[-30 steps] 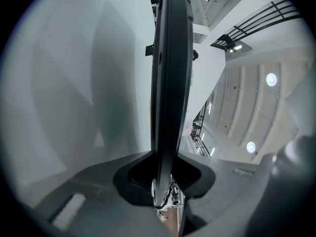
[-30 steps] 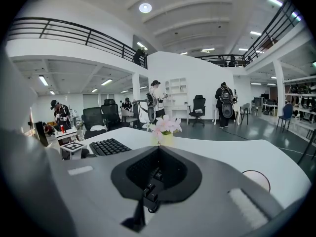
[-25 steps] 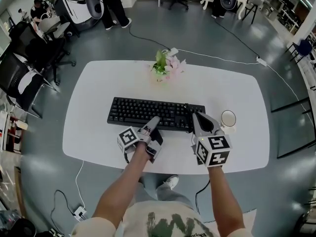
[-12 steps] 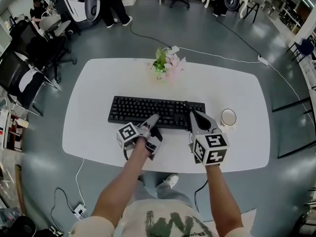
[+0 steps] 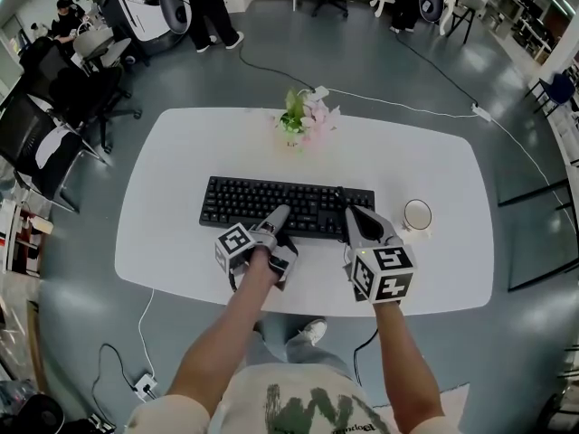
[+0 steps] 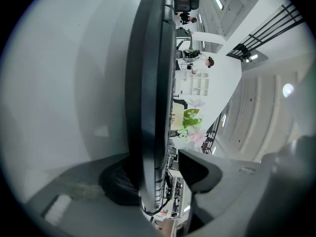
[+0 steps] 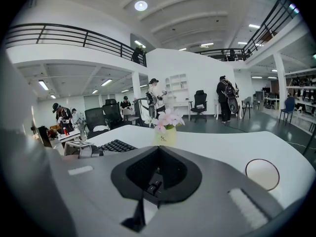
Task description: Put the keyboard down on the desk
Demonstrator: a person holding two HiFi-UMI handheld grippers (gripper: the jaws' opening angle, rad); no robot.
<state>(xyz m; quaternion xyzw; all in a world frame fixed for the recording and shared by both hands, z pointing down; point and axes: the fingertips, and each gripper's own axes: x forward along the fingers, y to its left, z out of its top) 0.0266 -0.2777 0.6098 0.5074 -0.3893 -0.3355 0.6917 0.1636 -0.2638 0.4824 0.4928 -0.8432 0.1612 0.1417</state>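
The keyboard [image 5: 285, 206] lies flat on the white desk [image 5: 172, 179], long side across, about mid-desk; the left gripper [image 5: 278, 215] comes in at the keyboard's near edge, left of its middle, turned on its side so its jaws straddle that edge; in the left gripper view one pad lies against the keyboard's underside and the other stands clear of the keys with a gap, so the jaws are spread rather than pinching; the right gripper [image 5: 351, 213] sits at the keyboard's right near corner, jaws pressed together, its tip touching or just over the keys, I cannot tell which; behind the keyboard's far edge, well apart, stands a small pot of pink flowers [image 5: 303, 120]; right of the keyboard, near its end, stands a white cup [image 5: 417, 215], just beside the right gripper; beyond the keyboard's left end, off the desk, are black office chairs [image 5: 45, 152]; far behind the keyboard a cable [image 5: 398, 102] runs over the grey floor, and people [image 5: 213, 7] stand there.
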